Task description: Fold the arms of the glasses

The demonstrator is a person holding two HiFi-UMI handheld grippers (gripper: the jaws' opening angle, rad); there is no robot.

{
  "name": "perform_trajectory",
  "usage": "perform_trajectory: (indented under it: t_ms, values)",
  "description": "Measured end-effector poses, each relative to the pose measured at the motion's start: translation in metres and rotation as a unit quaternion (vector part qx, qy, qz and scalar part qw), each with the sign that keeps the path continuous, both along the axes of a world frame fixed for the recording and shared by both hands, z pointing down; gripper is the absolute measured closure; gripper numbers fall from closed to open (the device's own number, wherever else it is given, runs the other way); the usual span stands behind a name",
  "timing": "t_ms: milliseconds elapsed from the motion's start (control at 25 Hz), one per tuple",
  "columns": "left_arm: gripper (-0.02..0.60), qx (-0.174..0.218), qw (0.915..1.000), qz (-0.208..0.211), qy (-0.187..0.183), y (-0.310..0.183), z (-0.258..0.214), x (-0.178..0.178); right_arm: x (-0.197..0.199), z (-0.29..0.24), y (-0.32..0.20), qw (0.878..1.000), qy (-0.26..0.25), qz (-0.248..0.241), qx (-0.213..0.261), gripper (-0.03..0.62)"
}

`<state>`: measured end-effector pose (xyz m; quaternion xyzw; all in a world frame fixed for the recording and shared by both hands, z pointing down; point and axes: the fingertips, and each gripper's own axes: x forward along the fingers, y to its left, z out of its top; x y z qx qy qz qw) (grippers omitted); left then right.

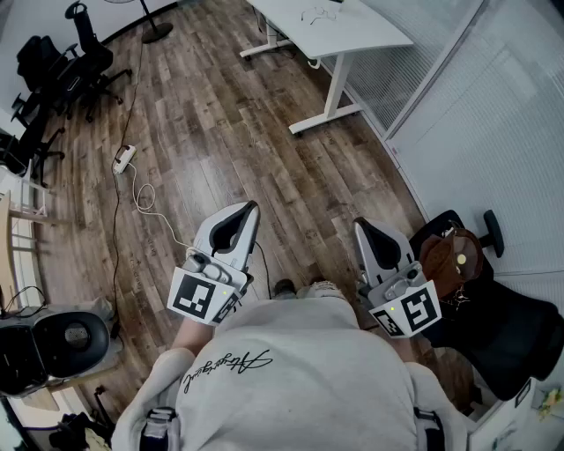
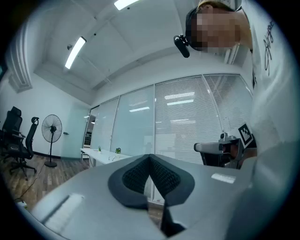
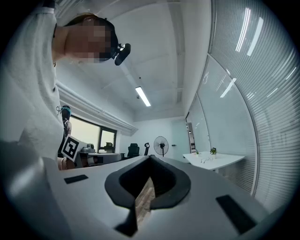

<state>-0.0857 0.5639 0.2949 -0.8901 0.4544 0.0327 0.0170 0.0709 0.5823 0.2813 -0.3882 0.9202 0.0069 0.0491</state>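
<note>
The glasses (image 1: 318, 13) lie on a white desk (image 1: 361, 35) at the far end of the room, well away from both grippers. They show small on that desk in the right gripper view (image 3: 206, 159) and faintly in the left gripper view (image 2: 113, 158). My left gripper (image 1: 253, 208) is held level in front of the person's body, jaws shut with nothing between them (image 2: 150, 155). My right gripper (image 1: 359, 225) is held beside it, also shut and empty (image 3: 150, 158). Both hang over the wooden floor.
Black office chairs (image 1: 75, 57) stand at the far left, and a fan's base (image 1: 157, 33) beside them. A power strip (image 1: 123, 158) with a cable lies on the floor. A black chair with a brown bag (image 1: 454, 260) is at the right, by the blinds-covered glass wall.
</note>
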Motion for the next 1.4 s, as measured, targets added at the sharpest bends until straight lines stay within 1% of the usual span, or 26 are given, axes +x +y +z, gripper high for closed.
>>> perform_trajectory:
  t_ms: [120,320,520,720,880,1040,1120,1160,1240,1280,1320,1400]
  values:
    - [0.581,-0.004,1.0000,0.001,-0.001,0.003,0.002,0.000,-0.005,0.000,0.002,1.000,-0.013,-0.007,-0.007,0.594]
    - [0.581,-0.004,1.0000,0.003,0.000,0.004,0.002,0.003,-0.003,0.000,0.003,1.000,0.004,-0.001,-0.001,0.594]
    - [0.581,-0.004,1.0000,0.005,-0.003,0.003,0.001,0.004,-0.001,-0.001,0.002,1.000,0.001,0.002,-0.003,0.594]
    - [0.581,-0.004,1.0000,0.004,0.003,0.002,-0.001,0.003,-0.002,-0.002,0.002,1.000,0.006,0.001,0.000,0.594]
    - [0.581,-0.002,0.9997,0.019,0.017,0.007,-0.002,0.007,-0.001,0.002,0.002,1.000,0.015,0.009,-0.001,0.592]
    - [0.581,0.001,0.9993,0.025,0.027,0.009,-0.004,0.007,0.002,0.000,0.002,1.000,-0.002,0.016,0.001,0.592]
    - [0.580,-0.002,0.9993,0.025,0.026,0.009,-0.003,0.007,0.004,-0.001,0.001,1.000,-0.009,0.022,0.003,0.592]
    - [0.567,-0.004,0.9994,0.024,0.024,0.007,-0.002,0.006,0.005,-0.002,0.001,1.000,-0.011,0.024,0.003,0.591]
    - [0.524,-0.009,0.9995,0.021,0.022,0.005,-0.001,0.005,0.005,-0.001,0.001,1.000,-0.008,0.022,-0.001,0.533]
    - [0.517,-0.011,0.9995,0.021,0.023,0.004,-0.001,0.004,0.005,-0.001,0.001,1.000,-0.005,0.021,-0.002,0.530]
    - [0.507,-0.011,0.9994,0.022,0.024,0.004,-0.002,0.004,0.005,0.000,0.001,1.000,-0.002,0.023,-0.003,0.509]
    - [0.483,-0.010,0.9991,0.029,0.028,0.004,-0.004,0.005,0.007,-0.001,-0.002,1.000,-0.003,0.027,-0.006,0.445]
